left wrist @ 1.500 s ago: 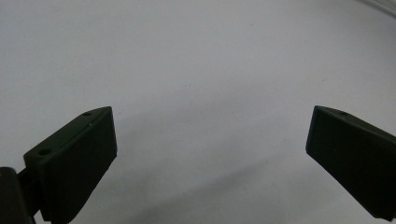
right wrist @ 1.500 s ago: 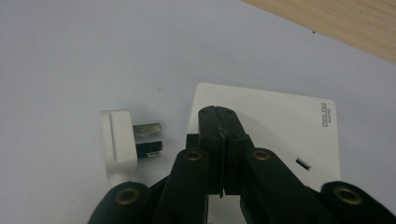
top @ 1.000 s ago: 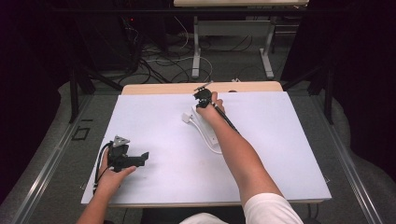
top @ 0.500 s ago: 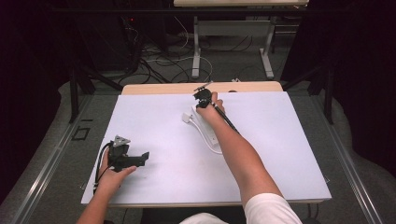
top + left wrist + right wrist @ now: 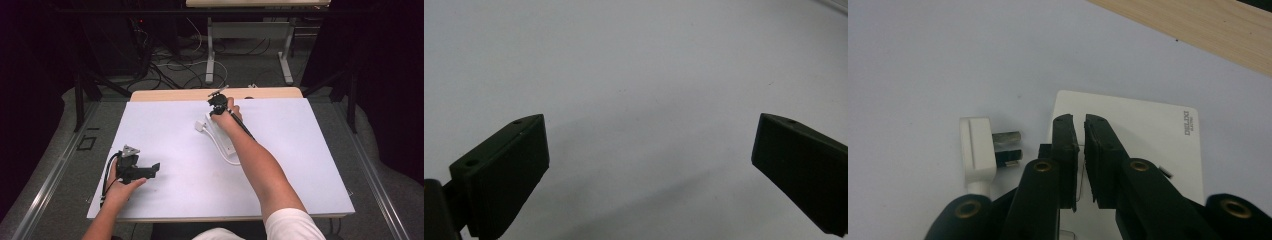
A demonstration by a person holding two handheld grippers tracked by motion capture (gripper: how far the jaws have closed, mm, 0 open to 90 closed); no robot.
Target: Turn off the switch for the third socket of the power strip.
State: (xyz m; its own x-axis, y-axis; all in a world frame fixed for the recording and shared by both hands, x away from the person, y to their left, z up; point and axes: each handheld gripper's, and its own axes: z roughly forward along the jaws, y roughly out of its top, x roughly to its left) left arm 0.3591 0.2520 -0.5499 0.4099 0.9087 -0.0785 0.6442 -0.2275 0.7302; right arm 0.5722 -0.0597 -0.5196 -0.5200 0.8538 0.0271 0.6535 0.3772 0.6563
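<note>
— How do the right tongs (image 5: 1078, 121) stand?
— Their jaws are nearly together, only a thin slit between them, with nothing visibly gripped. They sit over the white power strip (image 5: 1148, 135), near its end.
— And beside it?
— A white plug (image 5: 979, 150) lies just left of the strip on the white surface (image 5: 923, 60), its metal prongs pointing toward the strip and not inserted. In the high view the strip (image 5: 220, 136) lies mid-surface, its white cord (image 5: 231, 159) curving back toward the person.
— The left tongs (image 5: 156, 167)?
— Spread wide, holding nothing, low over bare surface (image 5: 634, 65) near the front left corner, well apart from the strip.
— Beyond that?
— A wooden table edge (image 5: 175, 94) shows past the white sheet.
</note>
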